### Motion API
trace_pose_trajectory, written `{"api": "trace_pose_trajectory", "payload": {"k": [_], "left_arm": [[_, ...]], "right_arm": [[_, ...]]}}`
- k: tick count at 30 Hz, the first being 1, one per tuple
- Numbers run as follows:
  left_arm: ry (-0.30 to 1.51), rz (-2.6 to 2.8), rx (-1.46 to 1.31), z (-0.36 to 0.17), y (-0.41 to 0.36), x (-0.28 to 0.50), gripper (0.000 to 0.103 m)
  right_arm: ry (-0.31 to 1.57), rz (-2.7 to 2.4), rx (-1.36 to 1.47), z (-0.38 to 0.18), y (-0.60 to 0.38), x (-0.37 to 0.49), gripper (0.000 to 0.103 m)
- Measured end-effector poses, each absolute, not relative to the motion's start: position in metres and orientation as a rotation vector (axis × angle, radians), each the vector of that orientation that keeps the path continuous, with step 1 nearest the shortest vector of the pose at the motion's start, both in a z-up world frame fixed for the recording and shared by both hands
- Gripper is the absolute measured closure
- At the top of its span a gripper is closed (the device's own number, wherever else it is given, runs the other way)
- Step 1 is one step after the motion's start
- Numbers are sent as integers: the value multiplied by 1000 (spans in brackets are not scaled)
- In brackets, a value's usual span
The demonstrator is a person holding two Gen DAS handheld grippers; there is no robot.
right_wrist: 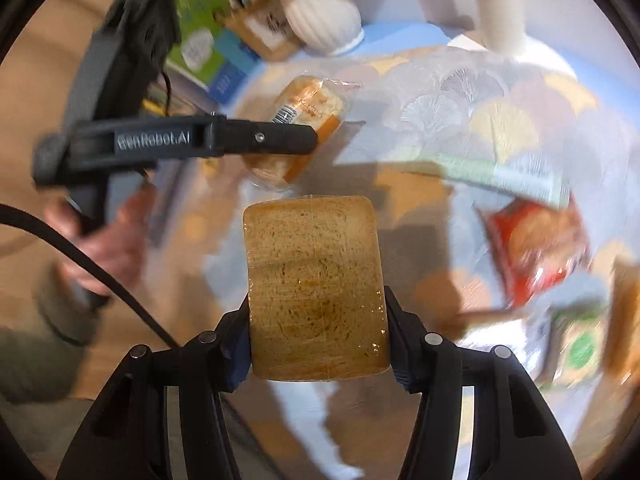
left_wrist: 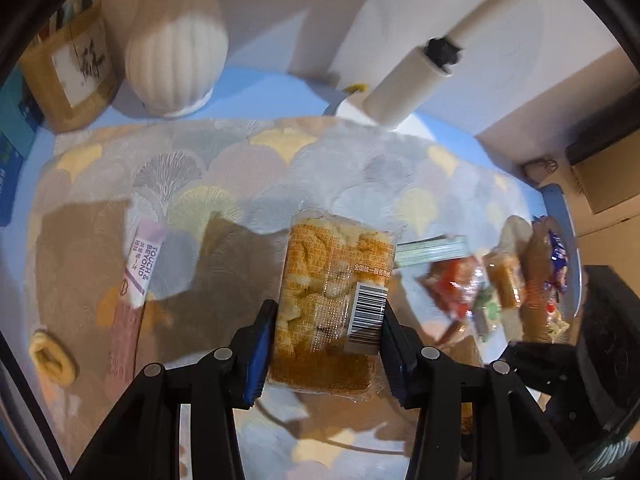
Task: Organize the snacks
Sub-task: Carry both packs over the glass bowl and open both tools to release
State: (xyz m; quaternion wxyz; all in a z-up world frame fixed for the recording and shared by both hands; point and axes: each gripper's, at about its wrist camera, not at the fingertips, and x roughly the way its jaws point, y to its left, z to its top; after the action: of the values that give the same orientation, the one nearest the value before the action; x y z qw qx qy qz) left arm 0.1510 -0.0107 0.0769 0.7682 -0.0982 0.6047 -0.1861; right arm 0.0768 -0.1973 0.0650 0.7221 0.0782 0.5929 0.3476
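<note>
In the left wrist view, the left gripper (left_wrist: 326,344) pinches a clear-wrapped orange snack pack (left_wrist: 334,300) with a barcode, low in the centre of the frame above the patterned cloth (left_wrist: 240,168). A purple sachet (left_wrist: 142,268) lies at left, a blurred pile of snacks (left_wrist: 500,284) at right. In the right wrist view, the right gripper (right_wrist: 318,340) clamps a wrapped brown bread slice (right_wrist: 316,292) at lower centre. A white ribbed vase (right_wrist: 324,20) stands at the top.
</note>
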Motion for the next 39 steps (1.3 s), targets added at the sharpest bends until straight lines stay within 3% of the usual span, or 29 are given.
{"api": "trace_pose_trajectory", "payload": {"k": [18, 28, 36, 38, 39], "left_arm": [[1167, -634, 10, 187, -183, 118, 56], [1122, -842, 72, 213, -308, 105, 56], [1088, -926, 131, 226, -377, 86, 56], [1086, -917, 138, 223, -387, 84, 56], [1086, -911, 140, 220, -390, 83, 48]], "right_arm": [[1092, 553, 382, 139, -339, 20, 49], [945, 138, 432, 191, -483, -8, 49], [940, -98, 486, 193, -556, -15, 48], [957, -117, 501, 188, -559, -9, 44], [961, -119, 505, 187, -563, -9, 41]]}}
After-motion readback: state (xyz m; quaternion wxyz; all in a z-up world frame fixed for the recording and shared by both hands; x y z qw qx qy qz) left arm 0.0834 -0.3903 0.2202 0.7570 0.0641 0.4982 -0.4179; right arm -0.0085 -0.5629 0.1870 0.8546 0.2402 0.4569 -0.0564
